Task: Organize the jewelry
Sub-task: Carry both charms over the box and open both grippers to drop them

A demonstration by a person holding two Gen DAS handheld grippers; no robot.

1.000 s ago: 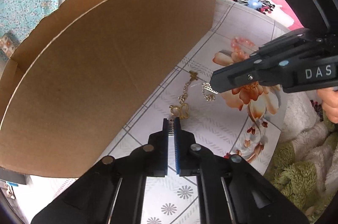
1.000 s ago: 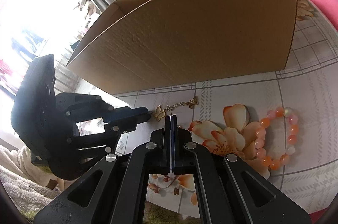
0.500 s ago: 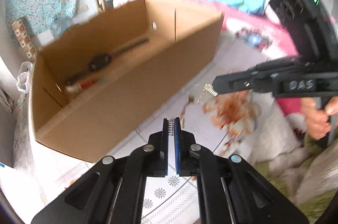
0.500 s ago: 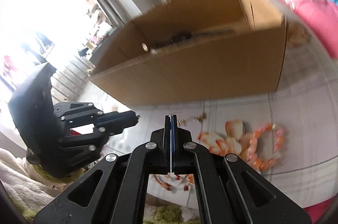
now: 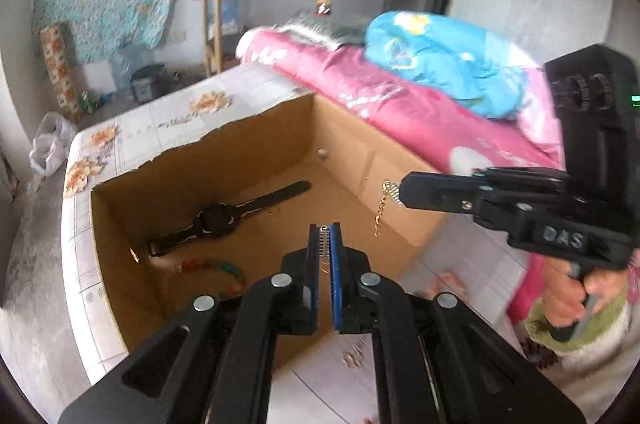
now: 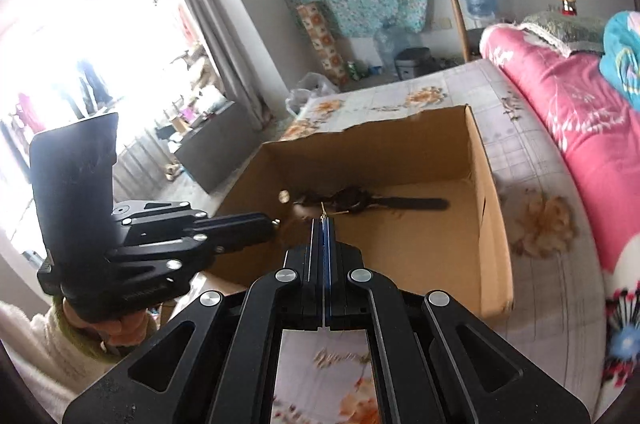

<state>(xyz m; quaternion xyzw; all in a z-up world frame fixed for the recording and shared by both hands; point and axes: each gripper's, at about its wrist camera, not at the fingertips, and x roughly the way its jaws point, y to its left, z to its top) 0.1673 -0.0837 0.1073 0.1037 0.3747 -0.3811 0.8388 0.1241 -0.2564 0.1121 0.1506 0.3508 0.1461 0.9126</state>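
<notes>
The right gripper (image 5: 400,194) has its jaws clamped on one end of the gold chain (image 5: 382,208), and the left gripper (image 5: 325,244), jaws together, seems to pinch the other end, so it hangs stretched above the open cardboard box (image 5: 400,224), probably to drop beside the watch (image 5: 216,220).

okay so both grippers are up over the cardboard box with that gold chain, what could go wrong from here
1. The gold chain hangs from only the very tip of the right gripper, so it could slip and land outside the cardboard box.
2. The loose end dangles beside the box's near wall and might snag on that edge.
3. Dropped carelessly, it may tangle with the black watch or the beaded bracelet already inside.
</notes>
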